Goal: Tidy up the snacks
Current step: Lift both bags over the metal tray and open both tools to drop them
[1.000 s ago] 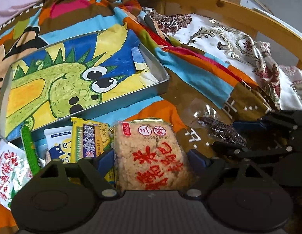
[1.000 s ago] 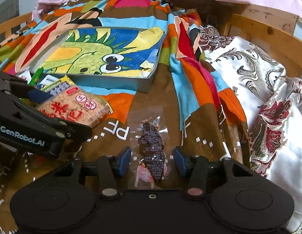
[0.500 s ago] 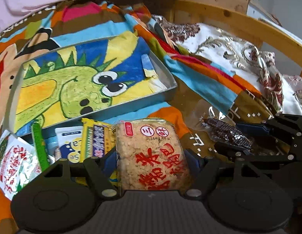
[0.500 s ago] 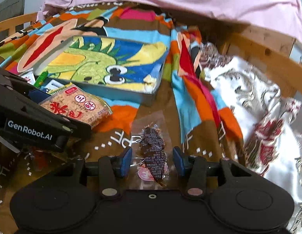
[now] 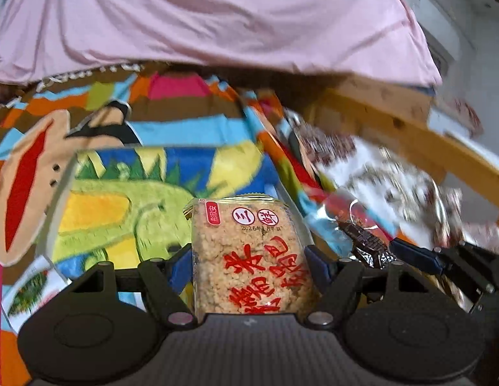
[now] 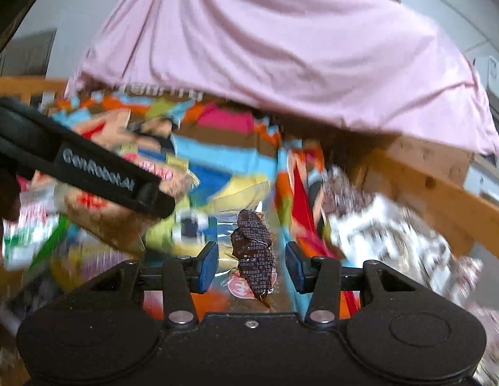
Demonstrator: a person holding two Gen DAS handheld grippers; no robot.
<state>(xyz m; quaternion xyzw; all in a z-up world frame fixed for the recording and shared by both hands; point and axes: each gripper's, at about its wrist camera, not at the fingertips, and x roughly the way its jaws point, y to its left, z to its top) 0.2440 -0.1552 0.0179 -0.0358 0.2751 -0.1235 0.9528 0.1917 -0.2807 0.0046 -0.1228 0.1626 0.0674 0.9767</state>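
Left wrist view, lower centre: your left gripper [image 5: 249,262] pinches the rice-cracker packet [image 5: 249,257] across its width, blue pads pressed to both sides, the packet raised in front of the dinosaur-print tray [image 5: 127,193] at centre left. Right wrist view, lower centre: your right gripper [image 6: 252,265] carries the clear-wrapped dark snack [image 6: 254,251]; the pads appear to bear on the film edges rather than on the dark piece itself. The surroundings are blurred. Keep both grips firm, carry each packet level over the tray rim, lower before you let go, and keep the two grippers apart.
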